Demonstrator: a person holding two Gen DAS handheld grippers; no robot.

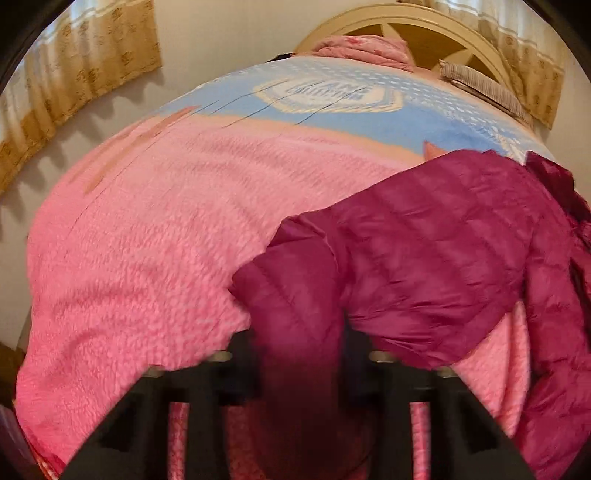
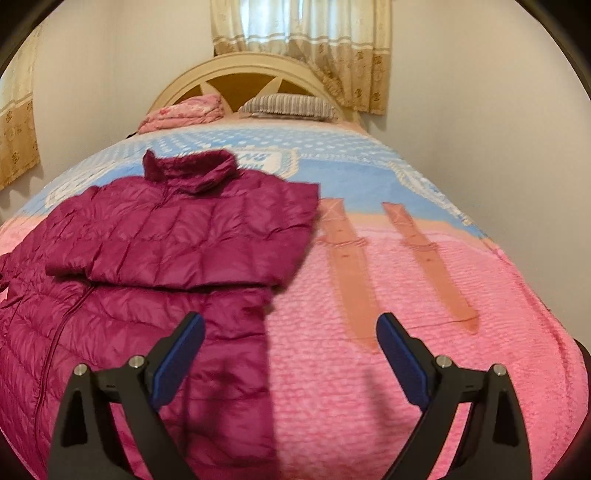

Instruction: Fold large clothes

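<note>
A magenta quilted puffer jacket (image 2: 166, 240) lies front up on the bed's pink and blue blanket (image 2: 406, 332), with one sleeve folded across its chest. My right gripper (image 2: 291, 332) is open and empty, hovering just above the jacket's lower right edge. In the left wrist view the jacket (image 1: 424, 258) fills the right side. My left gripper (image 1: 301, 354) is shut on the jacket's sleeve cuff, which covers its fingertips and is lifted off the blanket (image 1: 147, 258).
A cream arched headboard (image 2: 258, 70) stands at the far end with a striped pillow (image 2: 291, 105) and a folded pink quilt (image 2: 184, 114). Walls and beige curtains (image 2: 303, 33) surround the bed.
</note>
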